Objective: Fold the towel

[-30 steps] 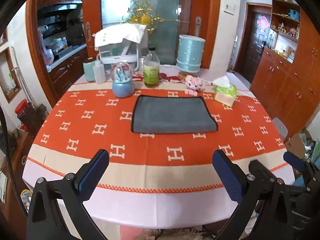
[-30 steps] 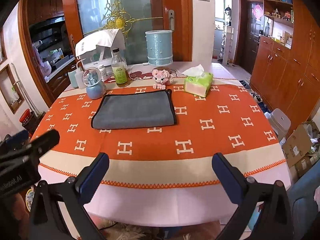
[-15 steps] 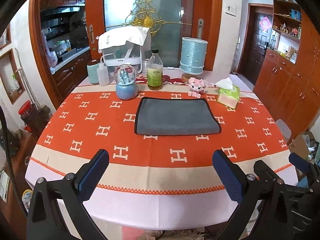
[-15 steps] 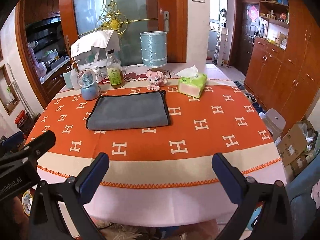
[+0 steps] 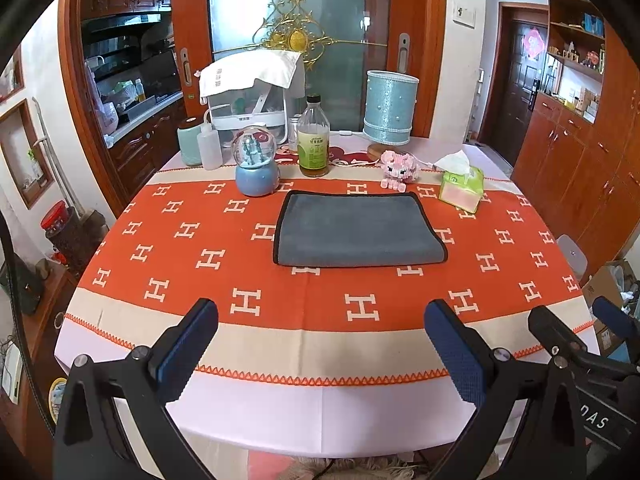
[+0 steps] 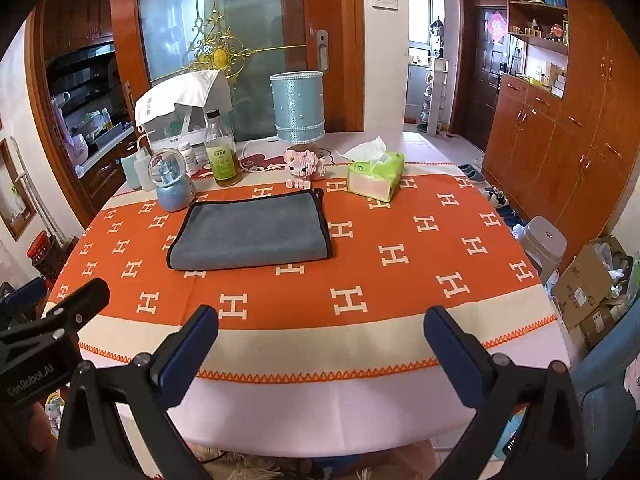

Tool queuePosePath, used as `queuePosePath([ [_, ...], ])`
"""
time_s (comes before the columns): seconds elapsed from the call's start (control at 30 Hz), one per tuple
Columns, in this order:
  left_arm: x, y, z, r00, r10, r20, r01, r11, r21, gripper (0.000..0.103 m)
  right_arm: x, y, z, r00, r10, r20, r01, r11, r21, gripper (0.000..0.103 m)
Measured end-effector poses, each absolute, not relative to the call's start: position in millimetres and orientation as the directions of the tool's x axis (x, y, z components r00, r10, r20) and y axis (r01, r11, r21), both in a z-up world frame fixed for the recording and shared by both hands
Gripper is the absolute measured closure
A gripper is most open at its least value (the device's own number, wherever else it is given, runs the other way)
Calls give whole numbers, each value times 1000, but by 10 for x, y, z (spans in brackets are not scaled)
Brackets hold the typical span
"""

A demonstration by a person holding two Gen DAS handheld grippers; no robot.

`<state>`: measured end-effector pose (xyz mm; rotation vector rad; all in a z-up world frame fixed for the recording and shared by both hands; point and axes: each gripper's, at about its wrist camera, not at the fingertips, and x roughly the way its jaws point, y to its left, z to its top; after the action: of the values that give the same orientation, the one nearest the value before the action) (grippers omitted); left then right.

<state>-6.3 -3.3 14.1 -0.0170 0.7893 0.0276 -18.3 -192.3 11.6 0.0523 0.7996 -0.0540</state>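
Observation:
A grey towel with a black hem (image 5: 356, 229) lies flat as a folded rectangle on the orange tablecloth (image 5: 248, 280), towards the far middle of the table. It also shows in the right wrist view (image 6: 252, 234). My left gripper (image 5: 320, 344) is open and empty, held back over the table's near edge. My right gripper (image 6: 320, 344) is open and empty, also over the near edge, right of the left one. Both are well short of the towel.
Behind the towel stand a snow globe (image 5: 256, 166), a bottle (image 5: 314, 138), a blue lamp shade (image 5: 390, 108), a pink toy (image 5: 398, 168) and a green tissue pack (image 5: 462, 186). A grey stool (image 6: 544, 240) and cardboard boxes (image 6: 588, 284) are on the floor at the right.
Both grippers have drawn back and risen slightly, so the table and towel look a little farther and more centred. The towel has not moved. Both grippers stay open.

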Motion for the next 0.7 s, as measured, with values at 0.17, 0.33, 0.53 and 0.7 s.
queuePosePath([
  [0.17,-70,-31,139,703,18,-711,-31,1000,-5,1,-179,-1932,133,700,-28,-714,67,997,26,0],
  [0.33,-67,-36,132,701,17,-713,-30,1000,-5,1,-179,-1929,136,700,-29,-713,66,998,25,0],
  [0.53,-70,-29,102,696,16,-717,-28,1000,-5,1,-179,-1923,141,699,-26,-715,63,998,25,0],
  [0.7,-62,-13,72,692,15,-722,-26,1000,-3,1,-161,-1909,144,697,-22,-716,58,998,26,0],
])
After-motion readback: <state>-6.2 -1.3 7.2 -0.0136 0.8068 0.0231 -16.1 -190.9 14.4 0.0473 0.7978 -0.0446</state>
